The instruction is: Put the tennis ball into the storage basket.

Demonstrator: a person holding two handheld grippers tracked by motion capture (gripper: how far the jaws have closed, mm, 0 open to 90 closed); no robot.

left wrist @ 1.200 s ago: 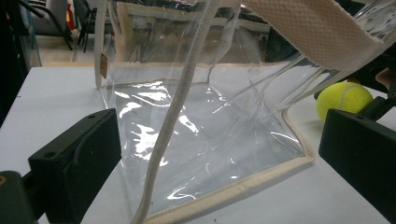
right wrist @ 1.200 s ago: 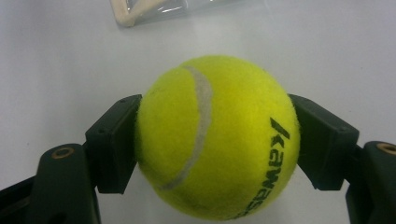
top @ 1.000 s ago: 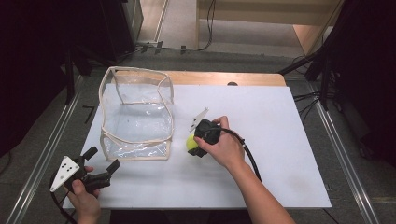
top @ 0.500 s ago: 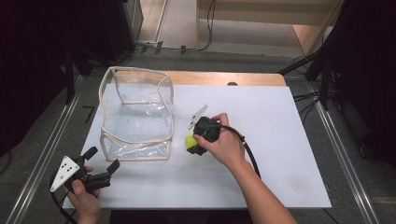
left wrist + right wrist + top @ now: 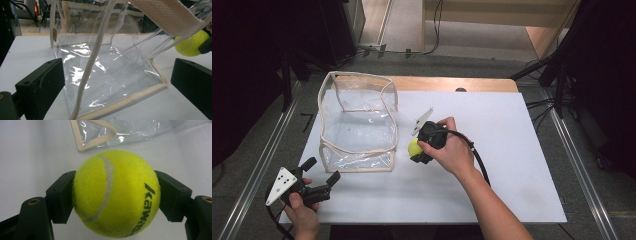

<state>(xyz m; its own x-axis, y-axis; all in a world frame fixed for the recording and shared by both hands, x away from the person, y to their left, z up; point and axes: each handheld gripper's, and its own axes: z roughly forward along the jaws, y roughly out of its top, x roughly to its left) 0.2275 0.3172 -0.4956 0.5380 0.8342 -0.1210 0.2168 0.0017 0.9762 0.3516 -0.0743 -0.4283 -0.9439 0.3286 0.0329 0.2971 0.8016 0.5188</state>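
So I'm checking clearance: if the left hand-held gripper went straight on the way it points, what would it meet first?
Probably the clear plastic bag: the left hand-held gripper, jaws open, faces its near wall and cream strap. The gap between them is hard to judge.

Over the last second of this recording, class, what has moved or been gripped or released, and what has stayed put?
Nothing has visibly changed. The right gripper stays shut on the tennis ball on the white table, just right of the clear bag. The left gripper stays open near the table's front left corner, facing the bag. The bag has not shifted.
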